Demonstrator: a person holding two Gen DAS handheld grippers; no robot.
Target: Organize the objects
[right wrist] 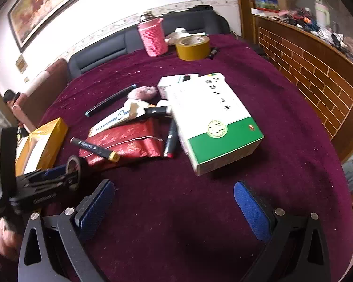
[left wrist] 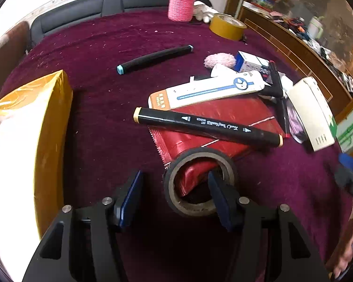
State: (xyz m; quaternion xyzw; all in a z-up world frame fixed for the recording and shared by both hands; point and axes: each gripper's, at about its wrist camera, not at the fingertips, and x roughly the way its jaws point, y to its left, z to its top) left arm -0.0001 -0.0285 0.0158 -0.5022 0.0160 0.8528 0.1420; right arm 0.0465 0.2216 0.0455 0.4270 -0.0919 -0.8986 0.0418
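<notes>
A black tape roll (left wrist: 200, 181) lies on the maroon cloth, partly over a red packet (left wrist: 218, 122). My left gripper (left wrist: 174, 188) is open; its right finger sits inside the roll's hole and its left finger outside the roll's left wall. A black marker with tan caps (left wrist: 207, 127) lies across the red packet. The left gripper (right wrist: 58, 176) and the roll (right wrist: 74, 162) also show in the right wrist view. My right gripper (right wrist: 174, 195) is open and empty above bare cloth, in front of a white and green box (right wrist: 214, 122).
A yellow open box (left wrist: 35, 141) stands at the left. A marker with teal caps (left wrist: 155, 58), a toothpaste box (left wrist: 207, 91), a pink fluffy thing (left wrist: 220, 60), a pink woven cup (left wrist: 182, 1) and a yellow tape roll (left wrist: 227, 26) lie farther back. A wooden counter runs along the right.
</notes>
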